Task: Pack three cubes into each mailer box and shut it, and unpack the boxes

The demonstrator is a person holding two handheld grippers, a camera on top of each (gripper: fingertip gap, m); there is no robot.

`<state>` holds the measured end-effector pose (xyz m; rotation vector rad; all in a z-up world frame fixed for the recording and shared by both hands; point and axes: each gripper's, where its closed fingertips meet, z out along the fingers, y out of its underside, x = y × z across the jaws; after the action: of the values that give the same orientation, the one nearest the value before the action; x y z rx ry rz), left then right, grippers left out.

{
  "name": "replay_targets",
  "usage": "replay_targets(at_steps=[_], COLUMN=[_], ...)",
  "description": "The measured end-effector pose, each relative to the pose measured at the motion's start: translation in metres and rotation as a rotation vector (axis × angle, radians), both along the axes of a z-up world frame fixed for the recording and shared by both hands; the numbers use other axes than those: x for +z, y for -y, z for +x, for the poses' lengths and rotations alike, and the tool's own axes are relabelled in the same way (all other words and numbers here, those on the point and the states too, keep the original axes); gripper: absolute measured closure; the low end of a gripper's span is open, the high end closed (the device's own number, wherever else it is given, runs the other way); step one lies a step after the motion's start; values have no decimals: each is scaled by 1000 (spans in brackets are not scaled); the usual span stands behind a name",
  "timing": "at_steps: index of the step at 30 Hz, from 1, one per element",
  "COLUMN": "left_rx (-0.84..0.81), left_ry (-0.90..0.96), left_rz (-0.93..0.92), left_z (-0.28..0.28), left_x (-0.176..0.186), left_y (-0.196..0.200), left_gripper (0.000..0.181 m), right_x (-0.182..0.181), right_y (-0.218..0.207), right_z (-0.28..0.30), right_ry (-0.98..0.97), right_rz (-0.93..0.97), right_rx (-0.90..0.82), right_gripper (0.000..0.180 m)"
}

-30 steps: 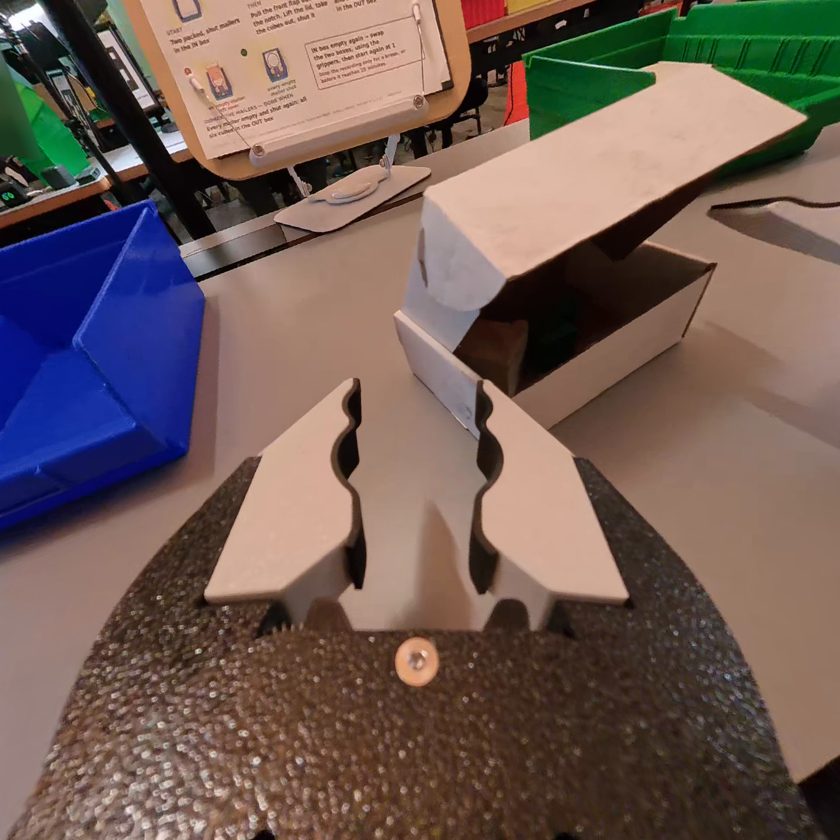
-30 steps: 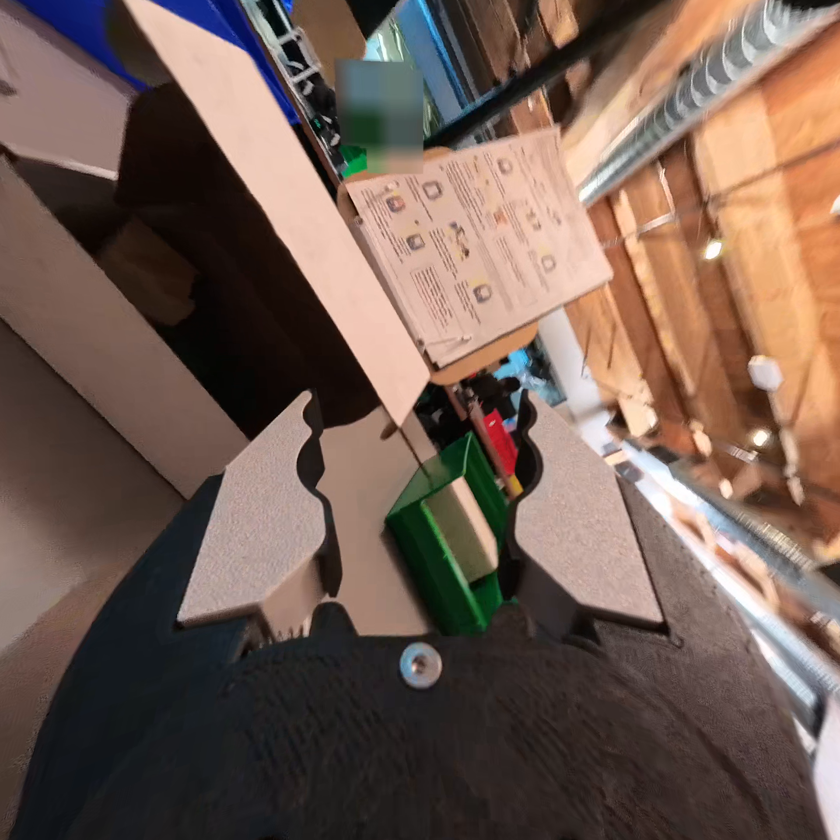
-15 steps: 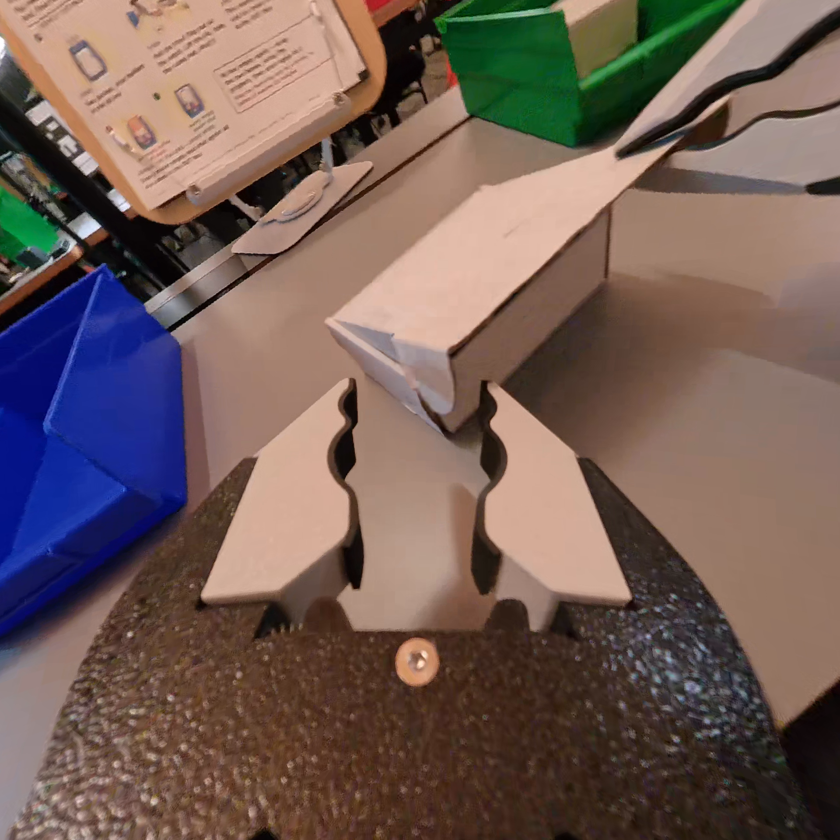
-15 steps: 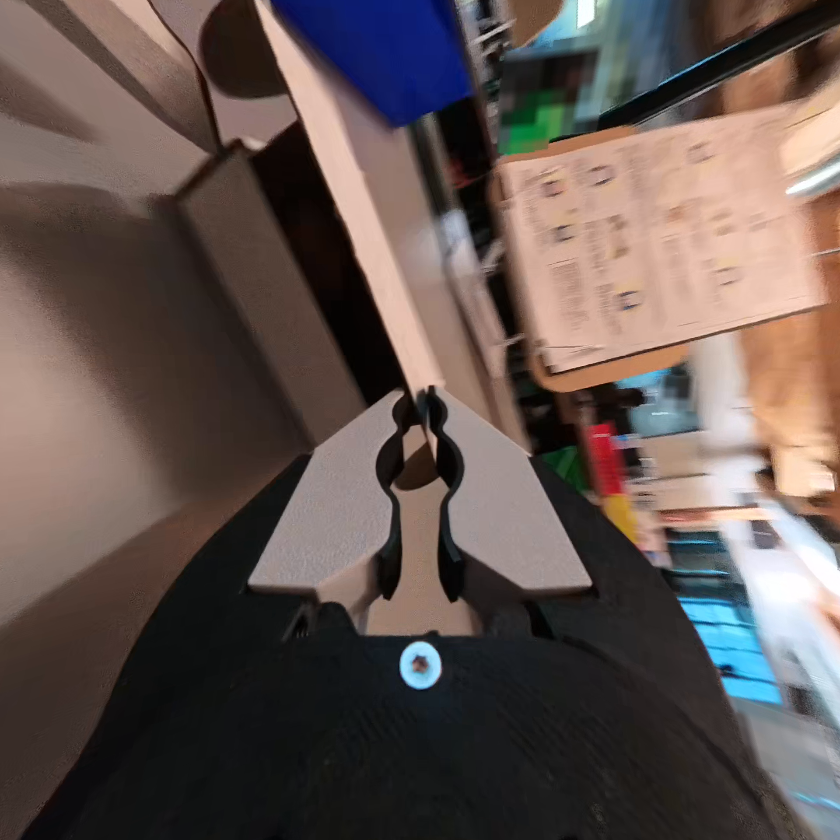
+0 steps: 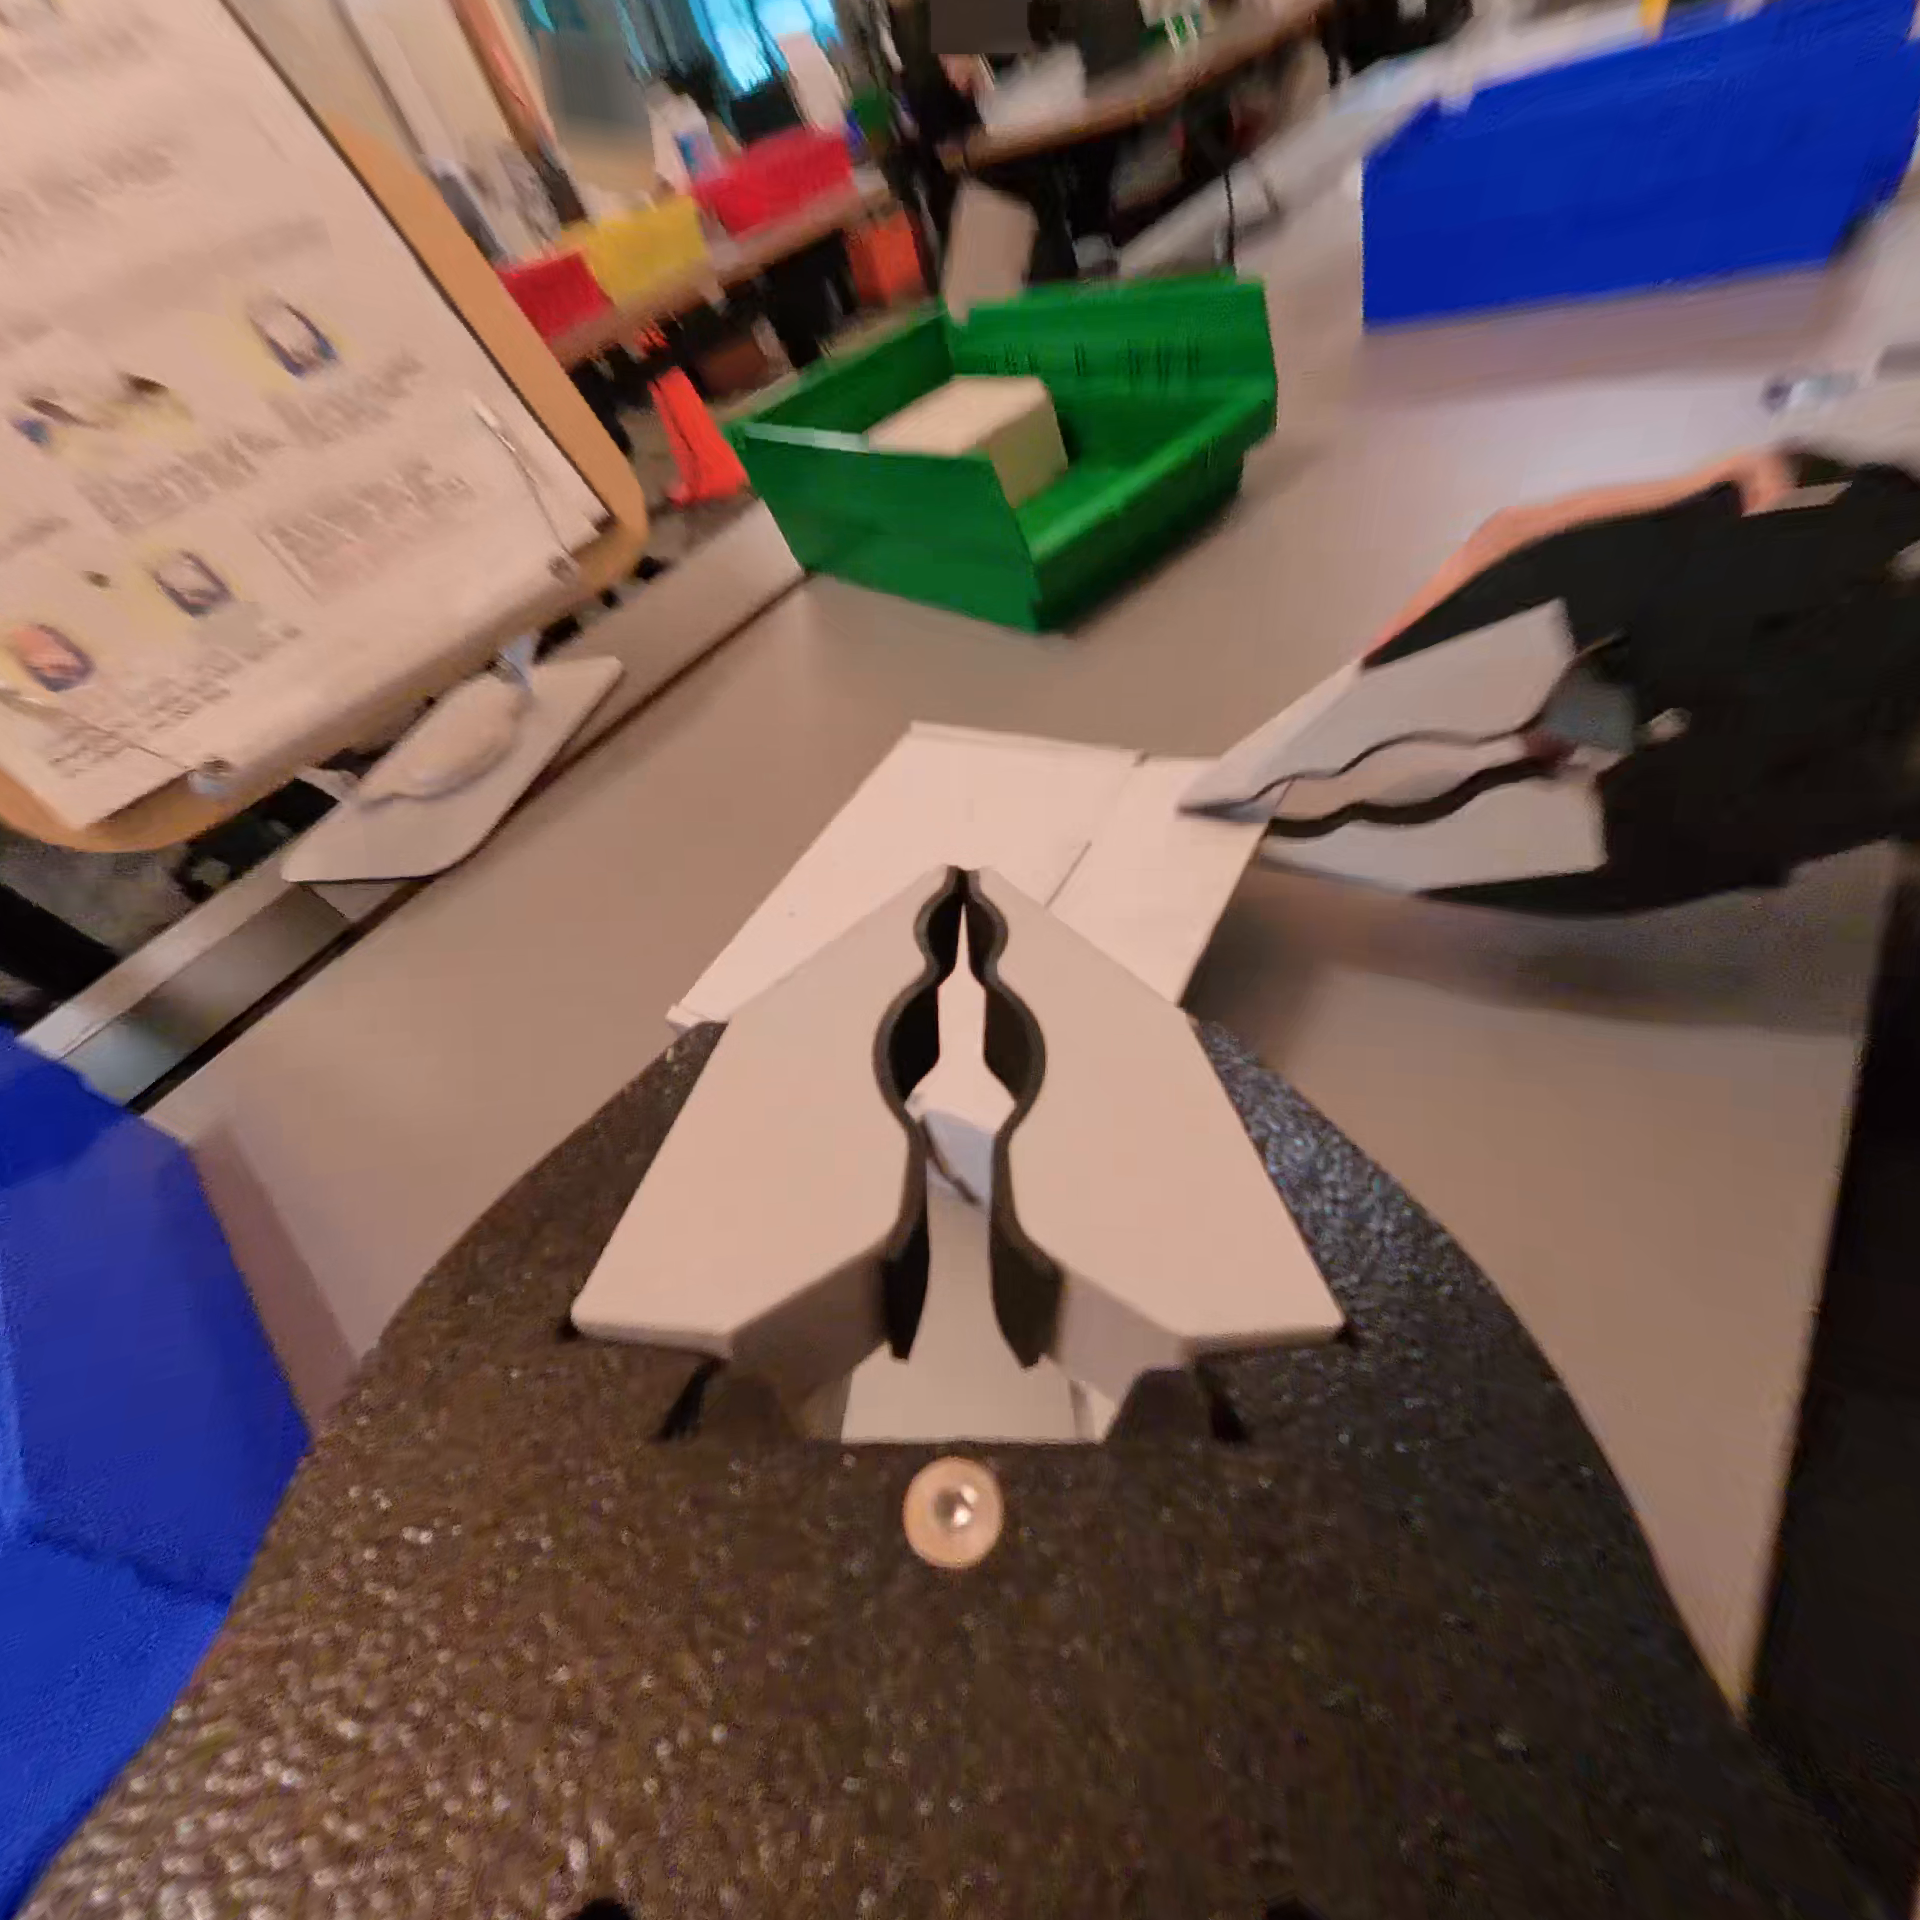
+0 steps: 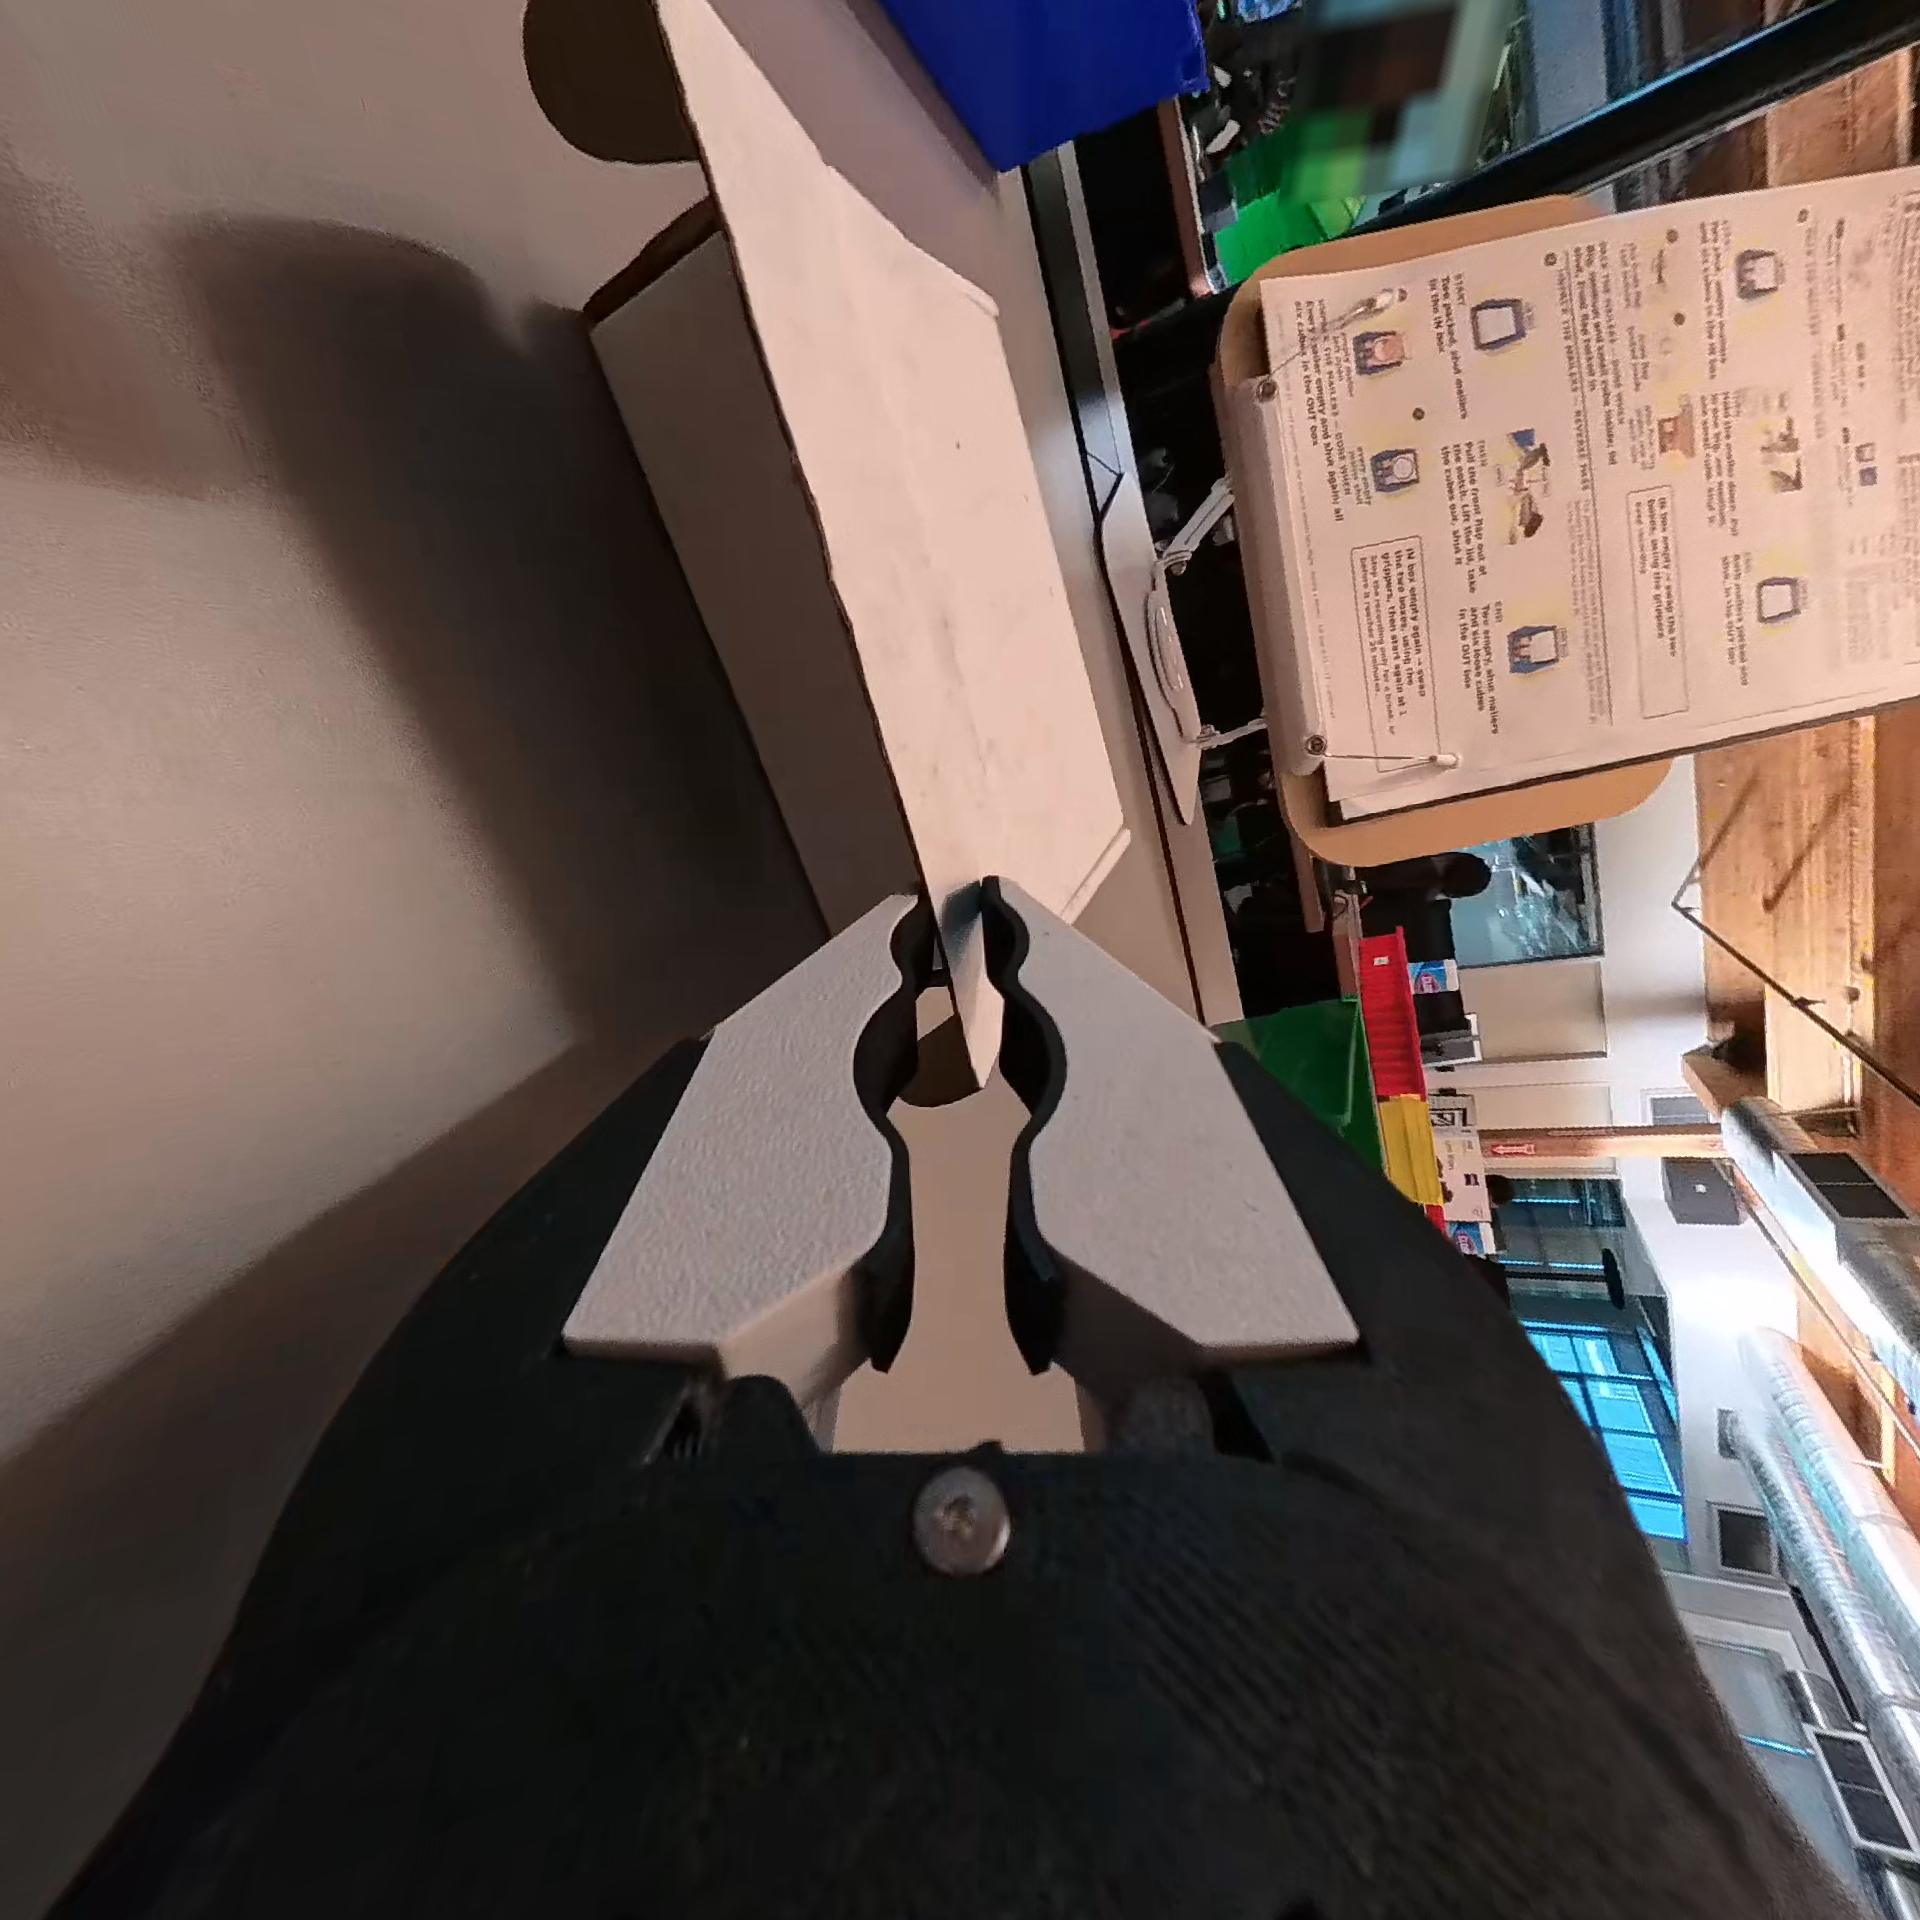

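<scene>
Mailer box now lies lid-down on the tabletop, left gripper newly pinched shut over it, apparently empty. Right view: right gripper stays clamped on the front flap, so closing looks nearly done.

**Bins, instruction board and workshop background**

A grey tabletop carries a green bin set well back, with a pale cardboard box lying inside it. A blue bin sits at the near left edge, and another blue bin stands far off to the right. A printed instruction sheet is clipped to a tan board tilted on a flat grey stand near the tabletop's back edge. Beyond it, blurred red and yellow bins line a distant bench. In the right wrist view the same sheet appears sharp, with wooden ceiling beams and windows behind.
</scene>
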<state>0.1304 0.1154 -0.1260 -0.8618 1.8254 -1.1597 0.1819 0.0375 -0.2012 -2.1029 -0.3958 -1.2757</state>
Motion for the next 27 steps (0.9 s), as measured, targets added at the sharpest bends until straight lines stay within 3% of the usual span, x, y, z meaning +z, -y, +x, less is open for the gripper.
replay_targets(at_steps=[3,5,8,11,18,22,27], left_rx=[-45,-92,-168,-83,-42,-37,-54], left_ry=[-227,-391,-558,-663,-656,-615,-593], left_rz=[3,-183,-564,-706,-650,-605,-634], left_z=[41,58,69,77,75,74,74], left_x=[-35,-48,-38,-52,-76,-77,-76], left_y=[-15,-15,-11,-31,-37,-37,-37], left_gripper=[181,181,181,181,181,181,181], right_x=[-2,-3,-4,-6,-12,-26,-34], right_y=[-2,-3,-3,-3,2,27,37], right_z=[0,1,0,1,-3,14,33], right_ry=[-10,-30,-17,-6,-38,-166,-135], right_rz=[22,43,39,37,62,111,60], right_rx=[-3,-3,2,-2,-18,-135,-168], right_gripper=[171,170,169,168,162,135,154])
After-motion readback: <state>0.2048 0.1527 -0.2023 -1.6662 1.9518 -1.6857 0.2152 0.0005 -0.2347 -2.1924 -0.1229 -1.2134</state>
